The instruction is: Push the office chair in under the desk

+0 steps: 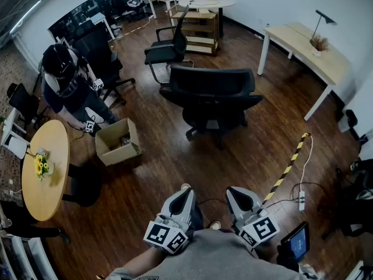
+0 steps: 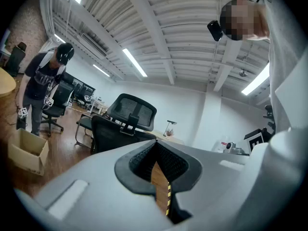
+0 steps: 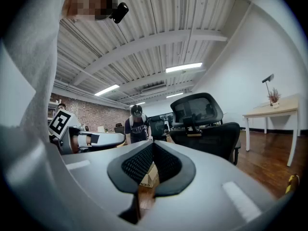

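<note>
- grippers from the head view: the left gripper [image 1: 185,196] and right gripper [image 1: 238,195] sit side by side at the bottom edge, both pointing level across the wooden floor [image 1: 175,174], and neither touches anything.
- the office chair [image 1: 211,98] stands out in the open floor ahead of them, well apart from both grippers. the desk [image 1: 306,51] is off to the right against the white wall, also well apart from the chair, with a thin lamp [image 1: 322,21] on it.
- to the left, a person [image 1: 70,83] bends beside an open cardboard box [image 1: 118,142], near a round wooden table [image 1: 46,168]. a yellow-and-black strip [image 1: 288,167] runs along the floor on the right.
- left gripper view: the left gripper [image 2: 156,161] has its fingers pressed together with nothing between them. the office chair [image 2: 118,129] stands beyond the tips. the person [image 2: 45,81] and box [image 2: 26,150] are at the left edge.
- right gripper view: the right gripper [image 3: 153,160] is likewise closed on nothing. the office chair [image 3: 207,129] is ahead and slightly right, the desk [image 3: 272,110] is further right, and the person [image 3: 137,124] is behind the tips.
</note>
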The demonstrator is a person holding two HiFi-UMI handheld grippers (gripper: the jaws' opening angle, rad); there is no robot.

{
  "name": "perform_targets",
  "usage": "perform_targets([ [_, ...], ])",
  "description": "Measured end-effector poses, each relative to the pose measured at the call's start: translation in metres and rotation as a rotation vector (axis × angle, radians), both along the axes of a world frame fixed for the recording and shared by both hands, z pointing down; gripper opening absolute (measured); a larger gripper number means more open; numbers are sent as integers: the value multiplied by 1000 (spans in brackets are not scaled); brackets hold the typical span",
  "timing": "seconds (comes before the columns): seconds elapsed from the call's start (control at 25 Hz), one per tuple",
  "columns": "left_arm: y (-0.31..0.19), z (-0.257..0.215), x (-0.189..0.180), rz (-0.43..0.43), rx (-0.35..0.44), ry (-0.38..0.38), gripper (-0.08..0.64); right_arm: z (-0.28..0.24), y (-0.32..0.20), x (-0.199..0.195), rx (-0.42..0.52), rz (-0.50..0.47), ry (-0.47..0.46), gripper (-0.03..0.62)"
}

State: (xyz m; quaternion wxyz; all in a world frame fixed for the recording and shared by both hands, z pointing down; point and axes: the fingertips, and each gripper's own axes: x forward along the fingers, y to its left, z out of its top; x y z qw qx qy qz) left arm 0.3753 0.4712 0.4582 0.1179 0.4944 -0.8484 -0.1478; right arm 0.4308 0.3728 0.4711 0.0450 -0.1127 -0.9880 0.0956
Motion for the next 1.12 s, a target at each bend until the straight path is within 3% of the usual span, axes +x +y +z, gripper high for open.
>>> perform_targets([
  [0.28,-16,20,-67,18,6,29,2,18,-16,-59,6,33,29,6],
  [0.48,-37,28,-151,58,19,46,2,28,-37,-132,20,87,70,6],
  [0.76,-60,6,-266,122,17,9,2,4,-72,-230,65,188,52,6],
  [0.88,-68,2,-296,129,16,5,2,1,-83,-251,66,226,57,6],
  [1.12,-91,-1,-317,124,0,-2,2,-3,-112,-257,77,254,65,6],
])
